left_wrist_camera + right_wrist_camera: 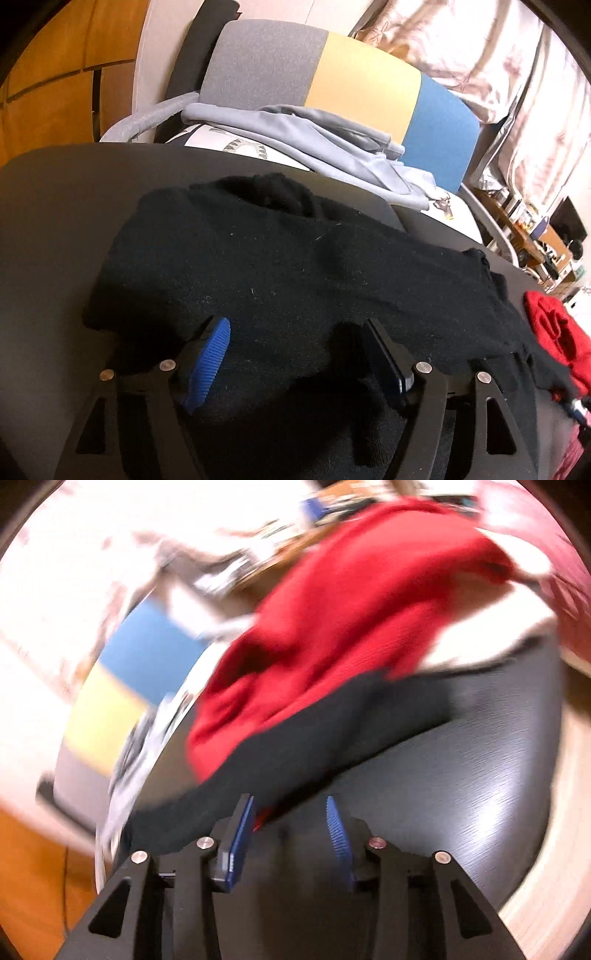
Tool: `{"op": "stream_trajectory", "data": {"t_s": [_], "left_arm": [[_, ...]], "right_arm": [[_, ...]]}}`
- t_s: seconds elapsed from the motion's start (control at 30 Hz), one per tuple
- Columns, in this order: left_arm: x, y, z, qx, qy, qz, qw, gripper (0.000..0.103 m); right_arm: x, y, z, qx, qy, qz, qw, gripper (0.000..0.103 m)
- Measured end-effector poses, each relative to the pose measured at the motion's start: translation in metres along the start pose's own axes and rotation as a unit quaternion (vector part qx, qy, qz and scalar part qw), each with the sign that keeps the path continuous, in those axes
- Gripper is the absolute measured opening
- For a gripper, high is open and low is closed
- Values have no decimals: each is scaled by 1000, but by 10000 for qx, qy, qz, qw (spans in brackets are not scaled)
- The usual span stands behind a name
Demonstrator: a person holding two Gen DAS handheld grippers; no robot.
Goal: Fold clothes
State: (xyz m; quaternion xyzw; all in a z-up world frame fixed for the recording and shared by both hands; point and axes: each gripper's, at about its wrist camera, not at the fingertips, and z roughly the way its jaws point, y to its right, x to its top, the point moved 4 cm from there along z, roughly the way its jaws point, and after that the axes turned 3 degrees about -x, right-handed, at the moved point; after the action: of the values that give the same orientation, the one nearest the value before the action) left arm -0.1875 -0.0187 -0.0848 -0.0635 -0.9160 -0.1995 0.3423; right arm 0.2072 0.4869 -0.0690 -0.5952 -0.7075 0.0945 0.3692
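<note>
Black knit fabric, a folded black garment (pixel 280 266), lies across the dark table (pixel 55 229) in the left wrist view. The left gripper (pixel 295 343) hangs just over its near edge, jaws spread wide, gripping nothing. A red garment (pixel 554 325) sits at the black one's right end. Behind the table a light grey garment (pixel 325 144) is draped over a chair (pixel 332 81) with grey, yellow and blue panels.

From the right wrist, everything is smeared by blur. The right gripper (pixel 291 812) has its blue pads (pixel 338 834) apart and empty over the tabletop (pixel 480 782). Just ahead, the red garment (pixel 351 627) is heaped beside the black garment (pixel 314 746).
</note>
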Motion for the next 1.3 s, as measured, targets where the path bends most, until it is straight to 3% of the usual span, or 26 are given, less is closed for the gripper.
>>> {"op": "stream_trajectory", "data": {"t_s": [0.17, 0.27, 0.4, 0.53, 0.77, 0.93, 1.1, 1.17, 1.23, 1.3], "left_arm": [[-1, 3, 2, 72, -6, 99, 9999, 77], [-4, 2, 1, 55, -21, 131, 9999, 80], [-4, 4, 3, 62, -33, 165, 9998, 82], [-4, 4, 3, 29, -39, 172, 9998, 84], [-4, 1, 2, -143, 0, 56, 9999, 85], [0, 5, -2, -39, -105, 89, 9999, 85], [-4, 13, -31, -385, -90, 278, 9988, 85], [-6, 11, -41, -401, -86, 342, 9986, 85], [-10, 2, -46, -363, -139, 302, 9988, 85], [-16, -14, -46, -296, -244, 84, 9992, 85]], "right_arm": [[33, 56, 13, 492, -74, 1485, 9877, 42], [45, 56, 22, 1052, -196, 1868, 9765, 42], [61, 35, 39, 705, -250, 1350, 9880, 42], [67, 21, 44, 673, -164, 1015, 9924, 8], [47, -59, -9, 1638, 113, 472, 9853, 7], [-4, -189, -19, 2839, -295, -190, 9582, 7], [-103, -348, -13, 3771, -688, -1515, 9111, 7], [-158, -393, -2, 3841, -937, -2046, 8954, 8], [-212, -422, 20, 3605, -1146, -2655, 8868, 10], [-270, -440, 52, 3145, -1472, -3402, 8739, 26]]}}
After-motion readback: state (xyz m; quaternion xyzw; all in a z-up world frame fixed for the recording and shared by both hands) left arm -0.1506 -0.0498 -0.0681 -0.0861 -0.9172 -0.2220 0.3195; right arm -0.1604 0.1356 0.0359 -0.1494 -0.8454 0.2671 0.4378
